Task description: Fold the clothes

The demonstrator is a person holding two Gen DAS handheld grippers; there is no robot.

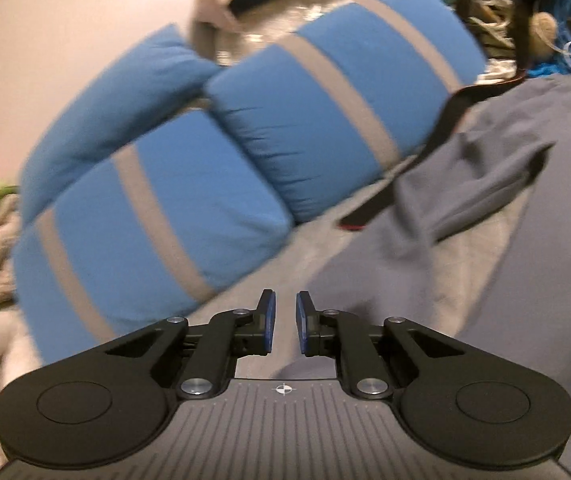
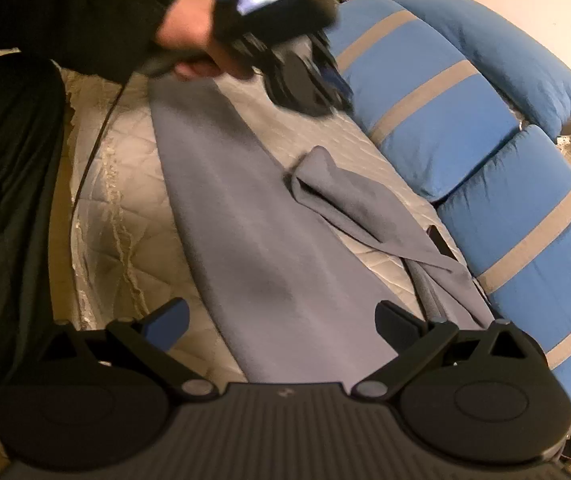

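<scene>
A grey long-sleeved garment [image 2: 269, 240] lies flat along the quilted mattress [image 2: 125, 184], with one sleeve [image 2: 345, 196] bent across the sheet toward the pillows. My right gripper [image 2: 281, 312] hovers over the garment's near end, open wide and empty. My left gripper [image 2: 333, 80], blurred and held in a hand [image 2: 189, 40], is above the garment's far end. In the left wrist view the left gripper [image 1: 285, 312] shows only a narrow gap between its blue pads [image 1: 269, 320], and nothing is between them. The grey garment [image 1: 485, 240] lies to its right.
Blue pillows with grey stripes [image 2: 445, 92] line the far side of the bed, close ahead of the left gripper [image 1: 145, 220]. A black strap [image 1: 437, 128] lies by the garment. Tangled cords and clutter [image 1: 545, 20] sit beyond. The person's dark sleeve [image 2: 65, 8] and leg [image 2: 9, 180] are at left.
</scene>
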